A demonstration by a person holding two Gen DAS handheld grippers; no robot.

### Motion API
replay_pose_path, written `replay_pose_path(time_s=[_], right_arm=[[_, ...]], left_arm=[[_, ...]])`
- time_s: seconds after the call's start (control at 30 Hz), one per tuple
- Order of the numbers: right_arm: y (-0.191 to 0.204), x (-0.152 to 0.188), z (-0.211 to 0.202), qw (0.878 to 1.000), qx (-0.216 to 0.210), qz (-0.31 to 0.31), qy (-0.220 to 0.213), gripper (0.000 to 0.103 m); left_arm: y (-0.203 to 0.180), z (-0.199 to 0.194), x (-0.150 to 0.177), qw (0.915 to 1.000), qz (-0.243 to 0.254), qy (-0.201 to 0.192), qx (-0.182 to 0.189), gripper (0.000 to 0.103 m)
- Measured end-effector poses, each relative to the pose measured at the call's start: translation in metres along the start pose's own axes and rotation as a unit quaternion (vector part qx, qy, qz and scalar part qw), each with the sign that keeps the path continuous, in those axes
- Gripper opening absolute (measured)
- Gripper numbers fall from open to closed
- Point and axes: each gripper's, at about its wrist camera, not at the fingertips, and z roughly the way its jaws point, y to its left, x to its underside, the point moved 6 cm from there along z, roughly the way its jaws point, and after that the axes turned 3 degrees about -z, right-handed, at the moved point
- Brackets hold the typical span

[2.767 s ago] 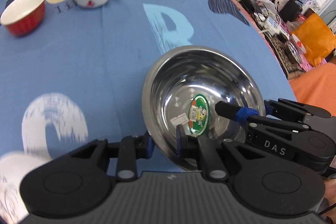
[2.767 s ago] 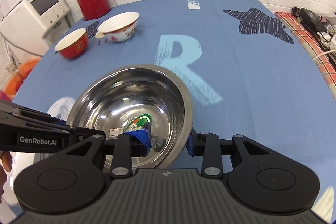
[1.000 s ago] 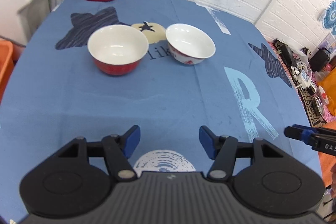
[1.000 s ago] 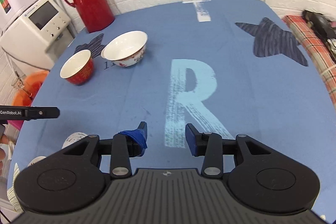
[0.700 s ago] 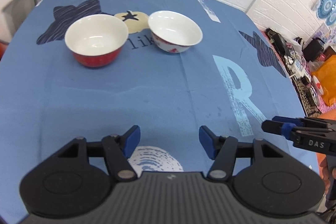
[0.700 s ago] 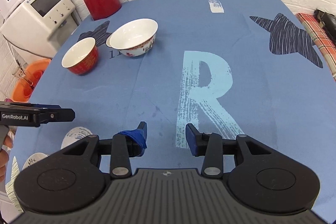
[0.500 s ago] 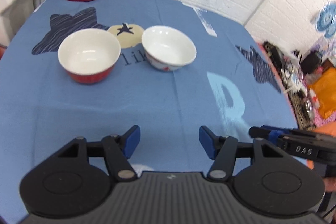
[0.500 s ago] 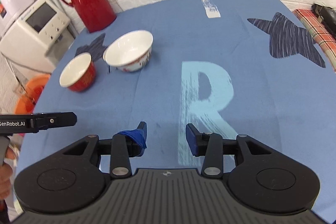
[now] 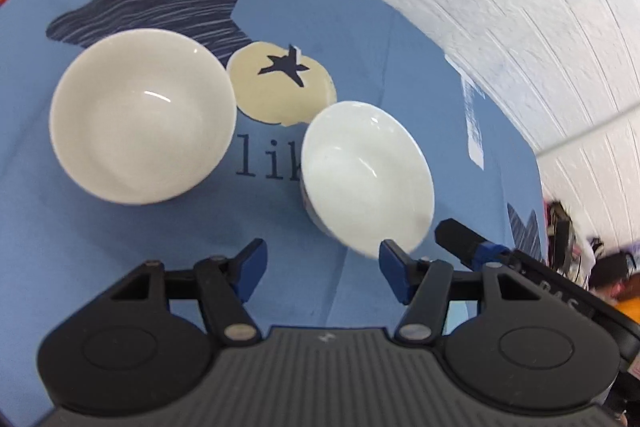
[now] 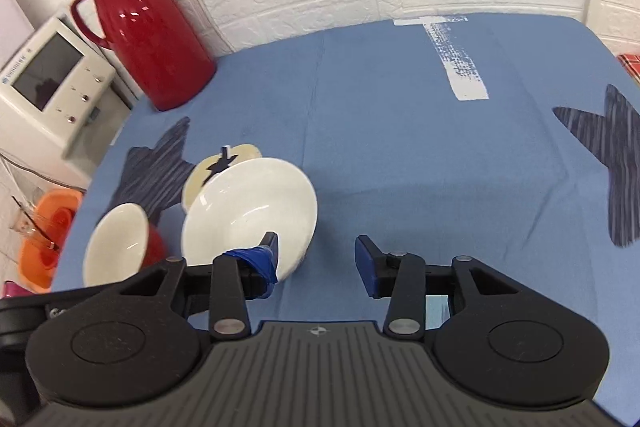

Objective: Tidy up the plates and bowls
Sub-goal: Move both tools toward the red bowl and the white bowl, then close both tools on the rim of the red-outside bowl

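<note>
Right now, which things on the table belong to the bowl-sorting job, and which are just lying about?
Job:
white bowl
red bowl
left gripper, open
right gripper, open

Lying about:
red thermos jug
white appliance with a screen
orange basin
blue tablecloth

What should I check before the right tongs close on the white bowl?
1. Right tongs open: ok.
2. White bowl rim between their fingers, one over the inside, one outside: ok.
3. Tongs low enough to grip the rim: cannot tell.
4. Left tongs open and empty: ok.
5. Red bowl apart from the white bowl: ok.
</note>
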Motion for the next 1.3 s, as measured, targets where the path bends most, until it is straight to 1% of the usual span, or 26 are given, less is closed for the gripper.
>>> replay_pose_path(time_s=[0.1, 0.23, 0.33, 0.4, 0.43, 0.53, 0.6, 0.67, 0.73, 0.77, 0.83, 0.87, 0.93, 1.03, 1.1, 1.17, 1.23, 1.27, 1.3], right_arm=[[-0.005, -0.005, 0.026, 1.0, 0.002, -0.004, 0.021, 0.027], [-0.004, -0.009, 0.045, 1.0, 0.006, -0.014, 0.024, 0.027], [-0.004, -0.009, 0.055, 0.999, 0.009, -0.026, 0.027, 0.027], [-0.005, -0.009, 0.061, 0.999, 0.01, -0.024, 0.031, 0.027], [-0.006, -0.008, 0.062, 0.999, 0.011, -0.022, 0.031, 0.027], [-0.01, -0.012, 0.059, 1.0, 0.013, -0.018, 0.021, 0.028], [-0.01, -0.015, 0.049, 1.0, 0.016, -0.022, 0.005, 0.028], [-0.003, -0.022, 0.036, 0.999, 0.011, -0.037, -0.012, 0.028], [0.008, -0.029, 0.024, 0.999, -0.006, -0.042, -0.023, 0.028], [0.016, -0.032, 0.019, 0.999, -0.016, -0.042, -0.031, 0.029], [0.04, -0.036, 0.015, 0.997, -0.044, -0.052, -0.036, 0.03], [0.055, -0.036, 0.015, 0.996, -0.056, -0.063, -0.034, 0.03], [0.088, -0.034, 0.02, 0.992, -0.07, -0.099, -0.023, 0.03], [0.129, -0.027, 0.037, 0.987, -0.074, -0.145, -0.002, 0.029], [0.145, -0.023, 0.052, 0.985, -0.073, -0.155, 0.015, 0.029], [0.154, -0.02, 0.066, 0.984, -0.067, -0.162, 0.03, 0.029], [0.158, -0.016, 0.077, 0.983, -0.051, -0.174, 0.043, 0.029], [0.158, -0.014, 0.081, 0.982, -0.041, -0.178, 0.046, 0.029], [0.156, -0.013, 0.085, 0.982, -0.035, -0.179, 0.05, 0.029]], left_arm=[[-0.001, 0.012, -0.007, 1.0, -0.007, -0.005, -0.001, 0.062], [0.0, 0.023, -0.016, 0.9996, 0.005, -0.023, -0.015, 0.06], [0.005, 0.032, -0.019, 0.9997, -0.002, -0.018, -0.014, 0.06], [0.004, 0.032, -0.02, 0.9996, 0.006, -0.025, -0.015, 0.059], [0.003, 0.032, -0.021, 0.9995, 0.01, -0.026, -0.016, 0.059], [0.001, 0.032, -0.016, 0.9997, 0.021, -0.007, 0.0, 0.059], [0.004, 0.022, -0.011, 0.9996, 0.029, -0.001, 0.002, 0.059], [0.012, 0.006, -0.009, 0.9993, 0.034, 0.003, 0.017, 0.06], [0.021, -0.01, -0.007, 0.9985, 0.047, 0.013, 0.025, 0.06], [0.025, -0.021, -0.005, 0.9976, 0.056, 0.02, 0.035, 0.06], [0.035, -0.04, -0.003, 0.9961, 0.075, 0.023, 0.04, 0.06], [0.043, -0.052, -0.004, 0.996, 0.08, 0.016, 0.036, 0.06], [0.058, -0.077, -0.011, 0.9955, 0.089, -0.012, 0.028, 0.06], [0.089, -0.104, -0.037, 0.9946, 0.084, -0.06, -0.01, 0.061], [0.106, -0.104, -0.055, 0.994, 0.077, -0.065, -0.043, 0.061], [0.116, -0.096, -0.071, 0.9948, 0.075, -0.056, -0.04, 0.061], [0.122, -0.083, -0.077, 0.9967, 0.066, -0.035, -0.032, 0.061], [0.12, -0.074, -0.079, 0.9966, 0.073, -0.027, -0.027, 0.061], [0.119, -0.066, -0.079, 0.9961, 0.078, -0.022, -0.034, 0.061]])
